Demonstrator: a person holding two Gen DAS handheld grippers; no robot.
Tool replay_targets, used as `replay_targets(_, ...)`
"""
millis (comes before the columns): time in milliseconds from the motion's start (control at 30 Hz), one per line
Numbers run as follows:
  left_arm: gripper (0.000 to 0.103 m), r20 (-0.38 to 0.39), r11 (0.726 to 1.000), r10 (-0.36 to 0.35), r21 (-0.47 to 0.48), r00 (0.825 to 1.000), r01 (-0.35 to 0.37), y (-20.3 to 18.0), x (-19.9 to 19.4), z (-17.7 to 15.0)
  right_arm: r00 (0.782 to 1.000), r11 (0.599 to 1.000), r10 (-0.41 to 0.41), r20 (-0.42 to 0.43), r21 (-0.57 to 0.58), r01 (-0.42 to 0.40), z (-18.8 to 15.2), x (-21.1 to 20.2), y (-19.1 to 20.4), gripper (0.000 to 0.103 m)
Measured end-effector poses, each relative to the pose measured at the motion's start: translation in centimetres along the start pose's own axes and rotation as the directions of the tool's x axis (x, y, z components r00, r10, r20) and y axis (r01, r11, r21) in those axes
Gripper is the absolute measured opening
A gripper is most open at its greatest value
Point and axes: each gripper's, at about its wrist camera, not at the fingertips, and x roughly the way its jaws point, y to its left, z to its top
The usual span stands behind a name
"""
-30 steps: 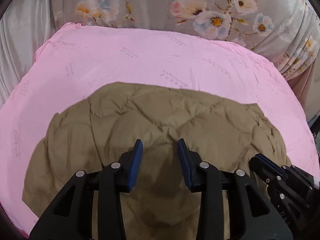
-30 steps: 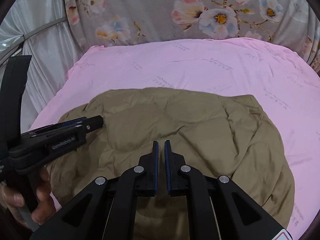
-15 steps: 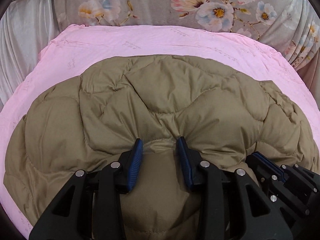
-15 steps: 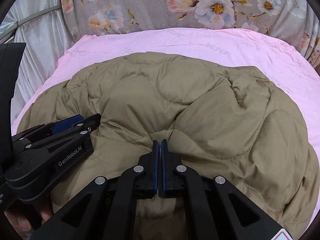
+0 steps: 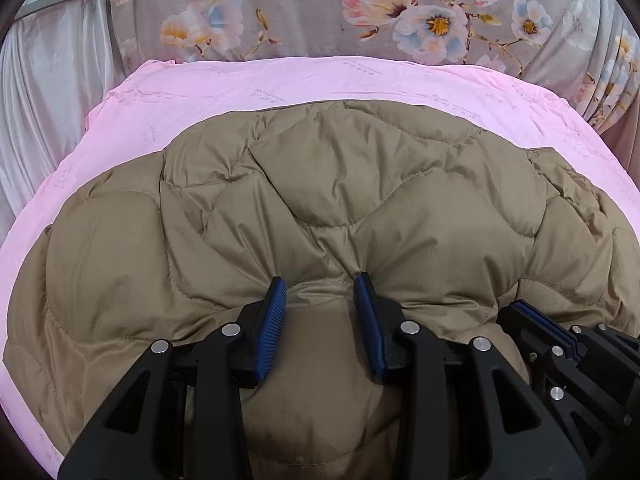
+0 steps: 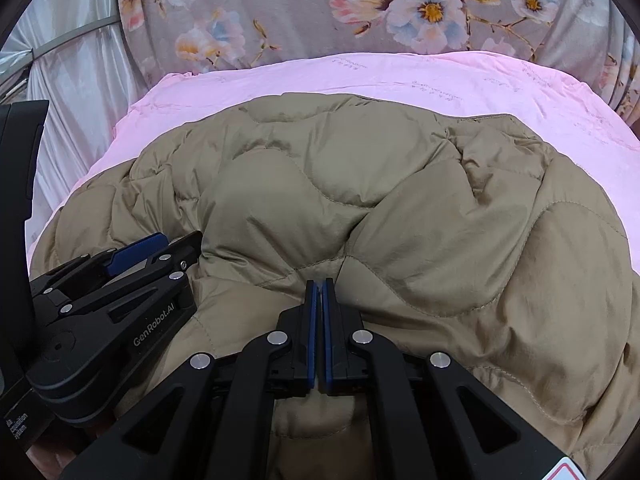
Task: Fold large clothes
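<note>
A tan quilted puffer jacket (image 5: 340, 184) lies spread over the pink sheet (image 5: 280, 84); it fills the right wrist view too (image 6: 360, 184). My left gripper (image 5: 320, 288) is open, its blue pads pressed down on the jacket's near edge with padded fabric bulging between them. My right gripper (image 6: 319, 286) has its pads nearly together, and a thin fold of the jacket's edge appears pinched between them. Each gripper shows in the other's view, the right one at lower right (image 5: 540, 320), the left one at lower left (image 6: 136, 252).
The pink sheet (image 6: 400, 72) covers a bed or table that ends at its left edge (image 5: 92, 120). A grey floral curtain (image 5: 360, 12) hangs behind it, and a shiny white drape (image 5: 44, 92) hangs at the left.
Both grippers came down low onto the jacket's near edge, so the jacket now fills the views. Since half a second ago little has moved. The right pads stayed nearly together, the left stayed open.
</note>
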Motion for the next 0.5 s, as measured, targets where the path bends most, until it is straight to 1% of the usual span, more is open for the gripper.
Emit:
replay_targets(133,0.034,0.005,1.0,0.013,0.01,1.0,-0.013,-0.2,-0.3,0.0,1.0,1.0,-0.011,-0.001,-0.002,0.011,0.2,-0.2,0.2,0.001)
replay_targets(167,0.031,0.001,1.0,0.013,0.009,1.0,-0.013,0.0,-0.8,0.0,1.0,1.0,-0.028,-0.007,0.006,0.028,0.3,-0.6,0.4,0.001)
replay_targets(200,0.03,-0.006,1.0,-0.006,-0.01,1.0,0.006,0.6,-1.7,-0.1,0.999,0.999,-0.032,-0.016,0.021,0.032,0.5,-1.3,0.7,0.005)
replay_targets(233,0.03,-0.007,0.998,-0.039,-0.041,0.999,0.039,1.5,-2.9,-0.2,1.0,0.999,-0.011,-0.013,0.033,0.012,0.5,-2.4,1.2,0.009)
replay_targets(267,0.03,0.005,0.993,-0.083,-0.087,0.997,0.083,3.1,-4.7,-0.5,1.0,1.0,0.002,-0.004,0.031,-0.002,0.6,-3.3,1.7,0.009)
replay_targets(333,0.031,0.025,0.982,-0.11,-0.153,0.994,0.113,6.0,-7.3,-1.2,1.0,1.0,0.003,0.016,0.004,-0.003,0.4,-5.3,2.9,0.009)
replay_targets(400,0.035,0.031,0.965,-0.117,-0.235,0.993,0.121,9.4,-9.2,-2.1,1.0,1.0,0.029,0.006,0.002,-0.029,0.2,-6.5,3.9,0.009)
replay_targets(467,0.046,0.017,0.943,-0.116,-0.313,0.993,0.115,12.9,-10.1,-3.4,0.997,0.997,0.074,-0.028,0.019,-0.073,-0.3,-6.8,4.6,0.009)
replay_targets(500,0.048,0.004,0.931,-0.111,-0.35,0.994,0.105,14.7,-10.3,-4.3,0.995,0.995,0.094,-0.046,0.031,-0.092,-0.6,-6.7,4.8,0.009)
